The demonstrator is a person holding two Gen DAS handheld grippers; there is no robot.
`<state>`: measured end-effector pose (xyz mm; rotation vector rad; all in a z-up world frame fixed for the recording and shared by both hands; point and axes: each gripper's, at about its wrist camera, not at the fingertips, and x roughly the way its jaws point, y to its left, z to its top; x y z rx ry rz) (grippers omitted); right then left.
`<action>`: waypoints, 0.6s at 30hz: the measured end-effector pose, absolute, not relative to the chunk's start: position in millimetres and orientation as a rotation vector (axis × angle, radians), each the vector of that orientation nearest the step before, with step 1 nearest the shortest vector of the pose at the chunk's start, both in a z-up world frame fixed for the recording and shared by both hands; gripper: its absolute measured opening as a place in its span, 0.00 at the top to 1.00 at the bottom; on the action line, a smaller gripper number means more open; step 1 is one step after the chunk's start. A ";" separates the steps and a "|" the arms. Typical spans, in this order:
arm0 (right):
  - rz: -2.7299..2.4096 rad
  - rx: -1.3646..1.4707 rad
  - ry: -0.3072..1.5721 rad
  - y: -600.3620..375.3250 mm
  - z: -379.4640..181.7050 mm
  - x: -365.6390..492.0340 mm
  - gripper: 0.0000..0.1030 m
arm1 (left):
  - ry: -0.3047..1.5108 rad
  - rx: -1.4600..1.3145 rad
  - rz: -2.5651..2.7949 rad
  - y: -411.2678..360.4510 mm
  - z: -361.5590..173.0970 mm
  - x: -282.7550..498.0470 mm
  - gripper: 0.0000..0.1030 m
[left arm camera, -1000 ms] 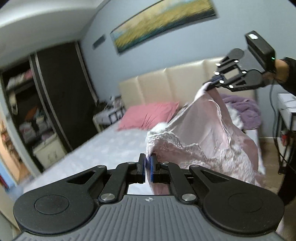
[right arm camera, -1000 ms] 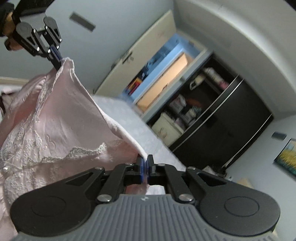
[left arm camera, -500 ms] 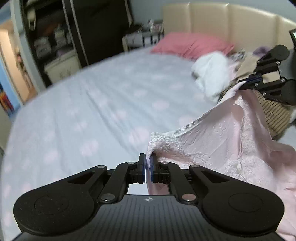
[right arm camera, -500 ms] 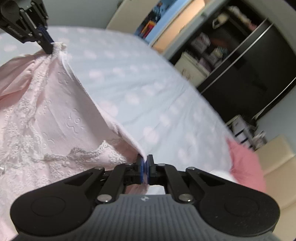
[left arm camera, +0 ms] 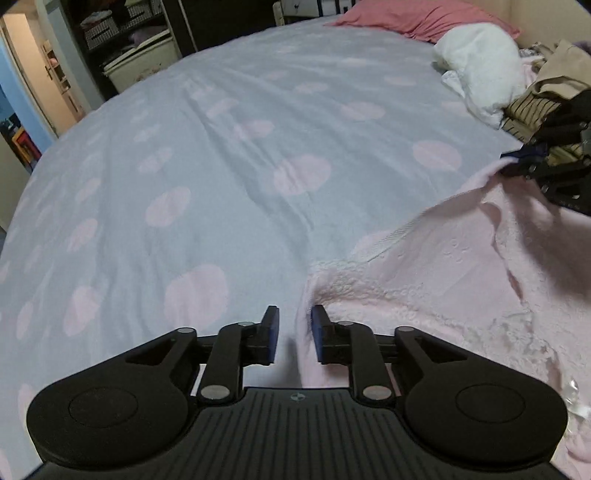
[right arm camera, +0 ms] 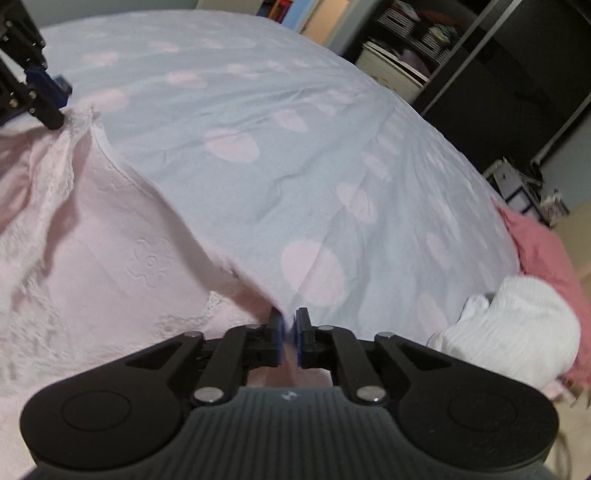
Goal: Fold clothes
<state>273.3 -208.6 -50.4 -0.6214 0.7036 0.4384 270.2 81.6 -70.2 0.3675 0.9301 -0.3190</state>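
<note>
**Pink garment down on the bed, one corner let go**

Left wrist view: left gripper [left arm camera: 294,338] parted to a moderate gap, nothing clamped. Lace-edged corner of the pink garment [left arm camera: 443,295] lying just ahead of the right-hand finger, touching or nearly touching its blue pad [left arm camera: 317,319]; cannot tell which. Rest of the cloth spread to the right over the spotted bedsheet [left arm camera: 221,166], top hem running from this corner away to the upper right. At that far end, right gripper [left arm camera: 524,158] seen at the frame edge on the other corner.

Right wrist view: right gripper [right arm camera: 289,334] drawn narrow, a thin fold of the pink garment [right arm camera: 110,240] between the blue pads, probably pinched, though blur hides the contact. Hem stretching away to the upper left toward the left gripper [right arm camera: 59,86], seen with pads apart beside the lace corner.

Judged from this: garment laid flat for folding, long edge lying between the two claws, body of cloth on the near side. Left claw nearer the loose corner; regrasp there likely a short reach forward and right.

Off to the side, white bundle [left arm camera: 480,55] and pink pillow [left arm camera: 417,18] well apart from the work.
</note>
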 end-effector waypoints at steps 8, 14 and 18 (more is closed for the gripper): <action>0.460 -0.478 0.703 -242.0 -13.7 226.1 0.75 | 0.856 0.171 -0.343 124.8 -11.9 230.5 0.70; 0.452 -0.381 0.735 -285.0 -6.5 181.1 0.59 | 0.877 0.113 -0.389 141.6 -12.1 159.8 0.60; 0.429 -0.323 0.783 -327.9 -18.0 143.4 0.57 | 0.924 0.102 -0.422 138.8 -31.8 121.4 0.60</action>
